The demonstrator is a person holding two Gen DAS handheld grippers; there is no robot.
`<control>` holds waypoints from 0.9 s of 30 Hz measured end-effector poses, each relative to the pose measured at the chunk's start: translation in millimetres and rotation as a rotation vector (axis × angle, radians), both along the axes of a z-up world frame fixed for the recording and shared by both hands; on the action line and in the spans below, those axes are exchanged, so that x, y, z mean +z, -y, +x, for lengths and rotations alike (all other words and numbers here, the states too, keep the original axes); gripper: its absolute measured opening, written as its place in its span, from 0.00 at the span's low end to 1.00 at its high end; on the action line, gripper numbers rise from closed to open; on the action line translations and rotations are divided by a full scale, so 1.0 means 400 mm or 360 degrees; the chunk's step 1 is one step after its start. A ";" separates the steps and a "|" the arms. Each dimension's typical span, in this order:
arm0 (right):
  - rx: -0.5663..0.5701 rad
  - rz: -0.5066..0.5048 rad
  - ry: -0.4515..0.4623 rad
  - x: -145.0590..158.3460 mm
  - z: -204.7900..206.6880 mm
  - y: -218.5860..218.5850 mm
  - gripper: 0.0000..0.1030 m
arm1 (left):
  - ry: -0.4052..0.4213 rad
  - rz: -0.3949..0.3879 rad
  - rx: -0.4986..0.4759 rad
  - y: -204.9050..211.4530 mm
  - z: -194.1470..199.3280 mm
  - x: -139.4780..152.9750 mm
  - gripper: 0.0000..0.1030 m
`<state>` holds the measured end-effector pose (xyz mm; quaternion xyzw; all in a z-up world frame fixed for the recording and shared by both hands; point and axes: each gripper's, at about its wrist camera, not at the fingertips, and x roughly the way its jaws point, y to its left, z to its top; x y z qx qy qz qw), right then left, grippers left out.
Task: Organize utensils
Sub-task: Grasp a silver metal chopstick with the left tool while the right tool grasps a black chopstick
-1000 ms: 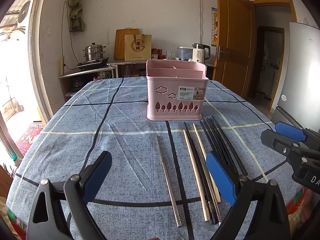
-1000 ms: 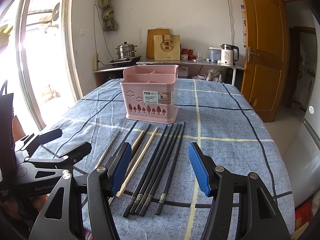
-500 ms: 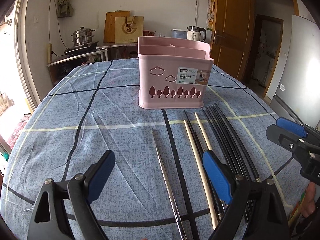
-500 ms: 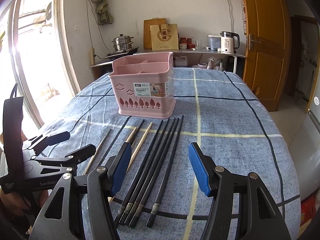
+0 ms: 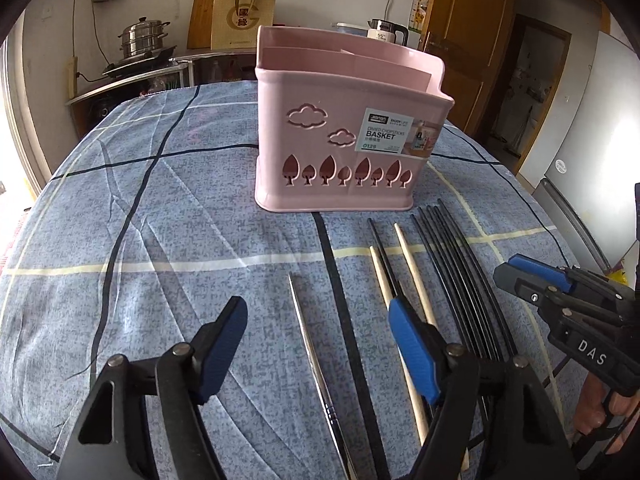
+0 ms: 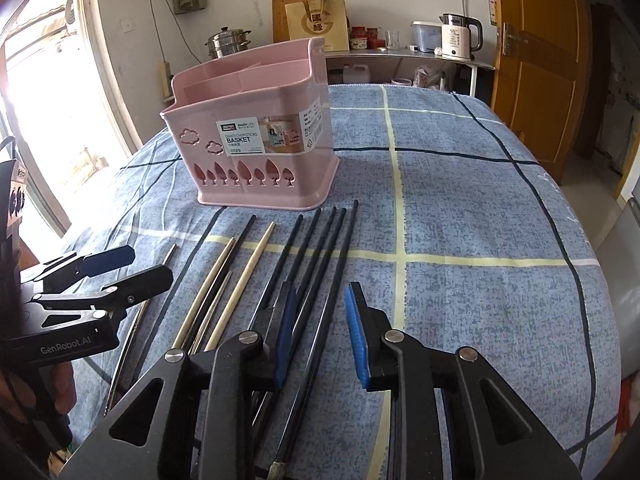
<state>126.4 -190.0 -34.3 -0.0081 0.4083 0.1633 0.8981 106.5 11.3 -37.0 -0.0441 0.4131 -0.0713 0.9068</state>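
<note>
A pink chopstick basket stands on the blue checked tablecloth. In front of it lie several black chopsticks, wooden chopsticks and a metal chopstick. My left gripper hangs low over the metal chopstick, which lies between its closing jaws; the pads do not touch it. My right gripper straddles the rightmost black chopsticks. Its jaws are closing, with a gap still showing beside the pads.
Against the back wall a counter carries a steamer pot, a kettle, a paper bag and a cutting board. A wooden door and a fridge are at the right. A hand holds the left gripper.
Both grippers have moved forward and down toward the chopsticks, so the basket looks larger. The right jaws have narrowed a lot, the left jaws a little.
</note>
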 end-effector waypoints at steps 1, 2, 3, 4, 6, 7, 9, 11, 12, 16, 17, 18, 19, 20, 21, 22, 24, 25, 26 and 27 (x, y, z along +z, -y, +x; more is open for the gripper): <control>-0.0005 -0.0005 -0.0014 -0.005 0.010 0.000 0.21 | -0.0015 0.0002 0.0003 -0.003 0.004 -0.005 0.66; -0.0009 -0.0005 -0.0025 -0.009 0.019 -0.001 0.20 | -0.0027 0.0002 0.0004 -0.006 0.005 -0.009 0.65; -0.0009 -0.0006 -0.0037 -0.011 0.026 0.000 0.20 | -0.0039 0.0002 0.0005 -0.007 0.008 -0.014 0.61; -0.0008 -0.0010 -0.0046 -0.013 0.034 -0.002 0.20 | -0.0054 0.0001 0.0004 -0.008 0.012 -0.019 0.57; -0.0008 -0.0027 -0.0061 -0.015 0.049 -0.007 0.19 | -0.0081 -0.0008 0.0003 -0.011 0.022 -0.029 0.52; -0.0010 -0.0035 -0.0067 -0.017 0.056 -0.008 0.19 | -0.0084 -0.0003 0.0006 -0.010 0.025 -0.031 0.50; -0.0008 -0.0047 -0.0081 -0.019 0.070 -0.010 0.18 | -0.0078 0.0019 0.0006 -0.008 0.027 -0.030 0.46; -0.0007 -0.0064 -0.0092 -0.022 0.082 -0.014 0.18 | -0.0085 0.0045 0.0008 -0.003 0.032 -0.030 0.43; -0.0007 -0.0073 -0.0099 -0.024 0.088 -0.016 0.18 | -0.0086 0.0062 0.0007 -0.001 0.033 -0.031 0.42; -0.0005 -0.0105 -0.0131 -0.034 0.113 -0.023 0.17 | -0.0076 0.0159 0.0009 0.013 0.038 -0.034 0.35; -0.0003 -0.0114 -0.0136 -0.036 0.117 -0.025 0.16 | -0.0070 0.0188 0.0012 0.018 0.039 -0.034 0.33; 0.0000 -0.0123 -0.0136 -0.036 0.120 -0.027 0.16 | -0.0066 0.0209 0.0014 0.021 0.039 -0.035 0.31; 0.0001 -0.0133 -0.0138 -0.037 0.127 -0.028 0.16 | -0.0064 0.0224 0.0009 0.023 0.040 -0.034 0.29; 0.0003 -0.0140 -0.0143 -0.037 0.132 -0.029 0.16 | -0.0063 0.0232 0.0005 0.026 0.042 -0.034 0.28; 0.0006 -0.0145 -0.0148 -0.036 0.138 -0.031 0.15 | -0.0063 0.0240 -0.0001 0.027 0.043 -0.033 0.25; 0.0008 -0.0146 -0.0152 -0.036 0.144 -0.030 0.15 | -0.0065 0.0239 -0.0008 0.030 0.045 -0.032 0.20; 0.0014 -0.0144 -0.0159 -0.035 0.158 -0.031 0.09 | -0.0068 0.0244 -0.0020 0.035 0.050 -0.031 0.13; 0.0016 -0.0130 -0.0169 -0.033 0.169 -0.029 0.09 | -0.0068 0.0252 -0.0021 0.039 0.054 -0.031 0.11; 0.0019 -0.0112 -0.0176 -0.032 0.176 -0.025 0.09 | -0.0069 0.0253 -0.0026 0.040 0.055 -0.030 0.09; 0.0023 -0.0095 -0.0179 -0.031 0.179 -0.021 0.08 | -0.0073 0.0246 -0.0031 0.039 0.057 -0.030 0.07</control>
